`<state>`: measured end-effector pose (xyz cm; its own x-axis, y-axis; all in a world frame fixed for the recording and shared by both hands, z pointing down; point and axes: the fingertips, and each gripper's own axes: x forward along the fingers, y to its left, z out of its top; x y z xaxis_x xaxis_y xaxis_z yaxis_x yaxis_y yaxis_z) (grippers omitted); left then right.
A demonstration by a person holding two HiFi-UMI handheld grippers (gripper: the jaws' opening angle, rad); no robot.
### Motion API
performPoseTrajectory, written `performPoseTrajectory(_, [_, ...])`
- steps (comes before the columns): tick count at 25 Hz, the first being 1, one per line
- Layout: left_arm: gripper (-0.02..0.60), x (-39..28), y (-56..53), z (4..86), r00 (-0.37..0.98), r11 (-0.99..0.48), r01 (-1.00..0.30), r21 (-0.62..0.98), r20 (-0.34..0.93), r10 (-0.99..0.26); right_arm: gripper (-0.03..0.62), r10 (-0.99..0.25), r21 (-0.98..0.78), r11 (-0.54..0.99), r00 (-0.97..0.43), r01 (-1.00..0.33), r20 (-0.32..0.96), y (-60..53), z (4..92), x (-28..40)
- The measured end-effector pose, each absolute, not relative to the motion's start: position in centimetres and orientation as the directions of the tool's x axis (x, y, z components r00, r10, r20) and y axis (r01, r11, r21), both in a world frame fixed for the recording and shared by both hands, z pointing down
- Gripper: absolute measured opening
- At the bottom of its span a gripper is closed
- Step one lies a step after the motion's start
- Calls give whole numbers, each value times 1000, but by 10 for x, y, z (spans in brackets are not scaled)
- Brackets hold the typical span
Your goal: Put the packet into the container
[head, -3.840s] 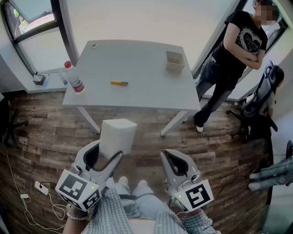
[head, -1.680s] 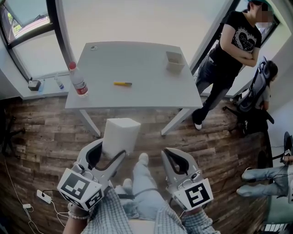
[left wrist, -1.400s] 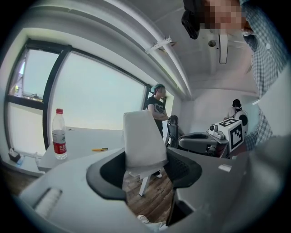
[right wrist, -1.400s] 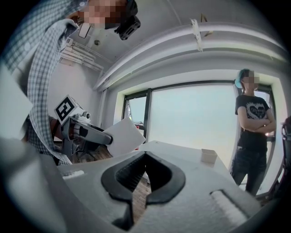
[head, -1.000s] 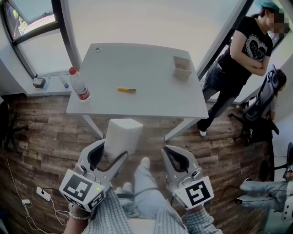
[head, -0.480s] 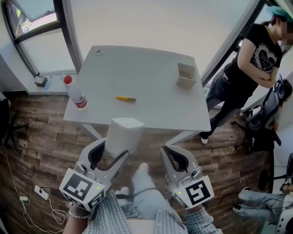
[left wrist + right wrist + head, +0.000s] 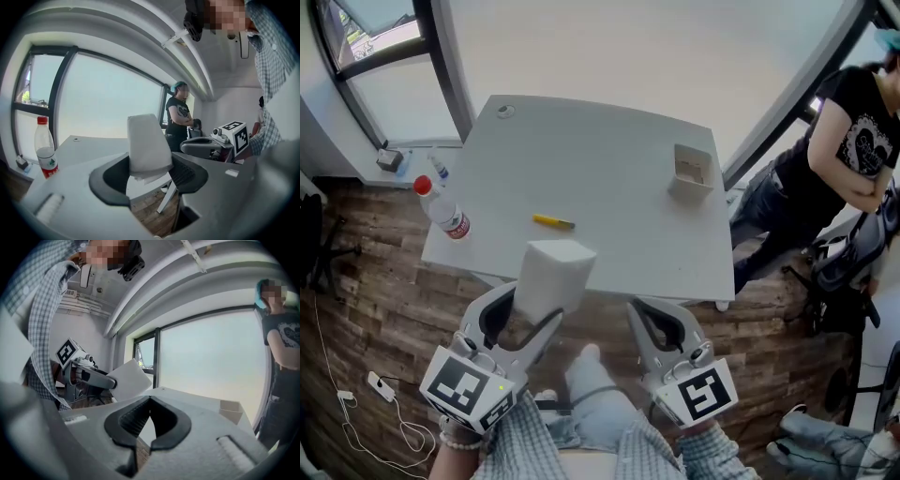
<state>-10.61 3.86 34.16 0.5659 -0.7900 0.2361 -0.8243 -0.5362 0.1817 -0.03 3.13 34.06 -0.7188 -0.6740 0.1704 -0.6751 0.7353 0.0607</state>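
Note:
My left gripper (image 7: 528, 309) is shut on a white packet (image 7: 551, 272) that stands up out of its jaws, held in the air just short of the table's near edge. In the left gripper view the packet (image 7: 146, 143) fills the space between the dark pads (image 7: 187, 174). My right gripper (image 7: 649, 315) hangs beside it, shut and empty, its pads (image 7: 133, 418) meeting at the tips. The container (image 7: 692, 170), a small open beige box, sits at the far right of the grey table (image 7: 609, 150); the right gripper view shows the container (image 7: 229, 407) too.
A yellow pen-like item (image 7: 553, 221) lies mid-table and a small round thing (image 7: 505, 111) at its far left corner. A clear bottle with a red cap (image 7: 441, 208) stands by the left edge. A person (image 7: 853, 141) stands to the right beside a chair (image 7: 839, 272).
The table has drawn nearer and now sits just ahead of both grippers. The left gripper still holds the packet the same way; the right stays shut.

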Motion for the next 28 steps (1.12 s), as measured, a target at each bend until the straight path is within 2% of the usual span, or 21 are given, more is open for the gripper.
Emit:
performPoseTrajectory(13, [253,-87,-19,337,486,-450,-873,189,254,-836,-2,-639,37,766,-752,-642,164,-37,342,35])
performPoseTrajectory(28, [253,-69,-45,326,501,-465,-863,198,225,-835,-2,-679,30,729,-717,-684,158,-57,342,64])
